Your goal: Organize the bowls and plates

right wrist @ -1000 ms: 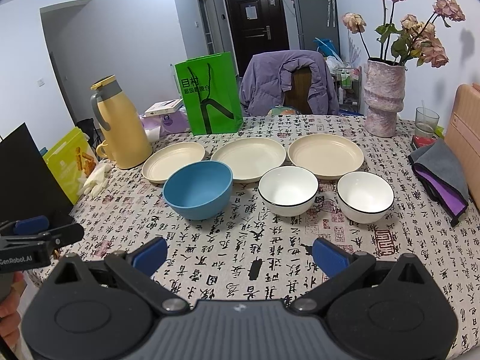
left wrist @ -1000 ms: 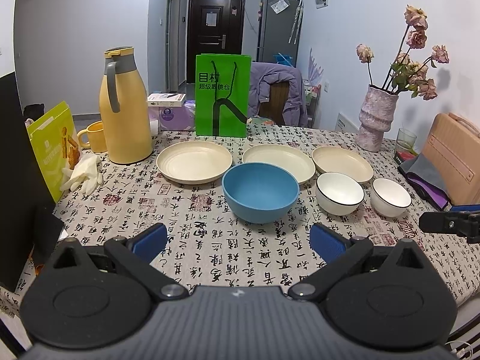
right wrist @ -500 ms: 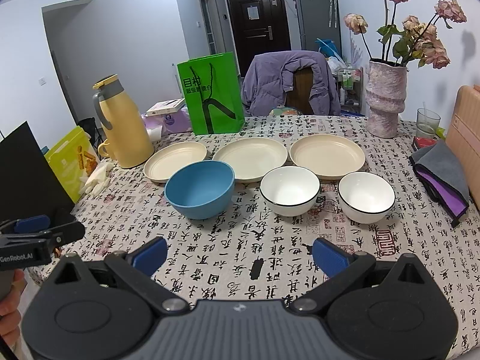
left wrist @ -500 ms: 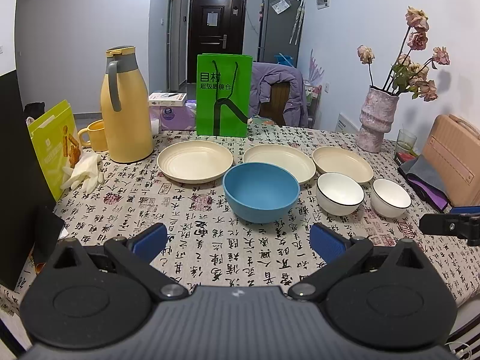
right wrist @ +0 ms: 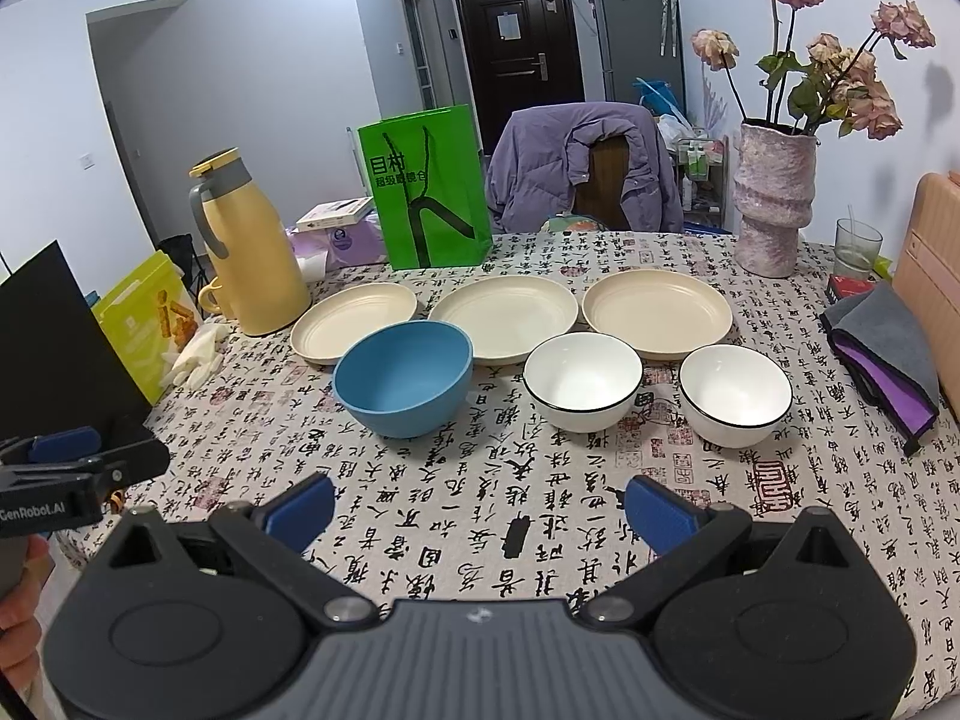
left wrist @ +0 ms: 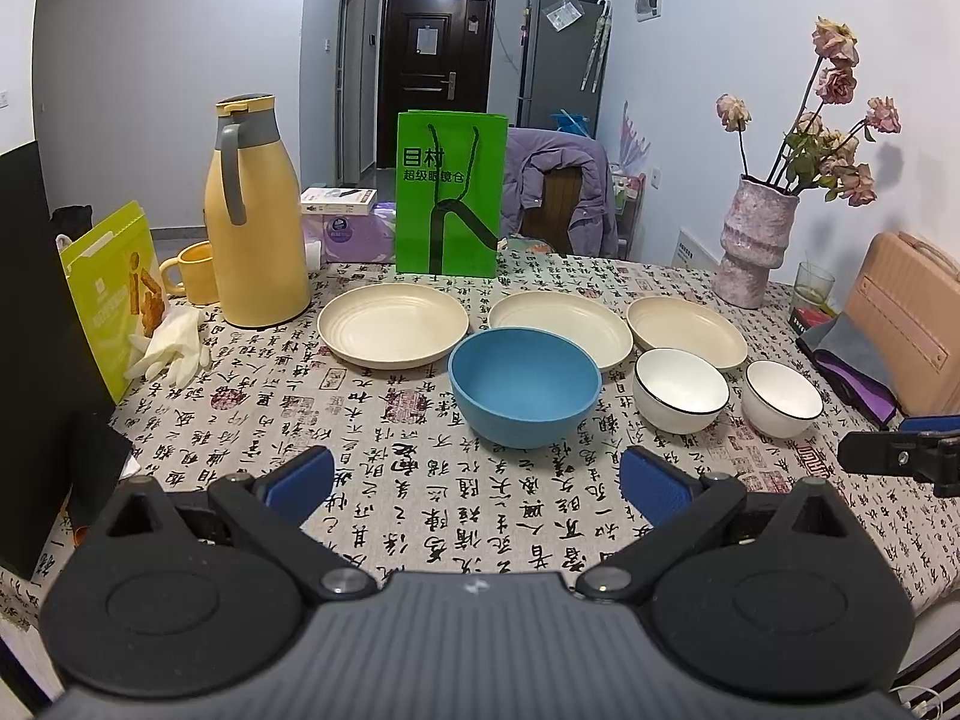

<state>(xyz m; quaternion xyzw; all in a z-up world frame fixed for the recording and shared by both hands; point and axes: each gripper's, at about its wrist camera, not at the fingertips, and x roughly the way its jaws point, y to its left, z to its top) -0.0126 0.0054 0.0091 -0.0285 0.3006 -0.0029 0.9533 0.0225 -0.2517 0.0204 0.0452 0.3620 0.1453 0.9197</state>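
Both hand-held grippers hover level over the near edge of the counter [left wrist: 420,504], jaws spread wide and holding nothing: the left hand-held gripper [left wrist: 477,477] faces the blue bowl [left wrist: 524,385], the right hand-held gripper [right wrist: 480,507] faces bare tablecloth short of the two white bowls [right wrist: 582,381] [right wrist: 735,393]. A bit of hand [right wrist: 18,588] shows at the lower left of the right wrist view, gripping the left tool.

Three cream plates [left wrist: 393,324] [left wrist: 561,324] [left wrist: 687,324] lie in a row behind the bowls, the blue bowl hiding the middle plate's near rim. Farther back stand a yellow thermos [left wrist: 255,216], a green bag [left wrist: 450,192] and a vase [left wrist: 756,240]; nothing lies between the grippers and the dishes.

Compared with a second ago, both views sit almost unchanged, with only a slight drift.
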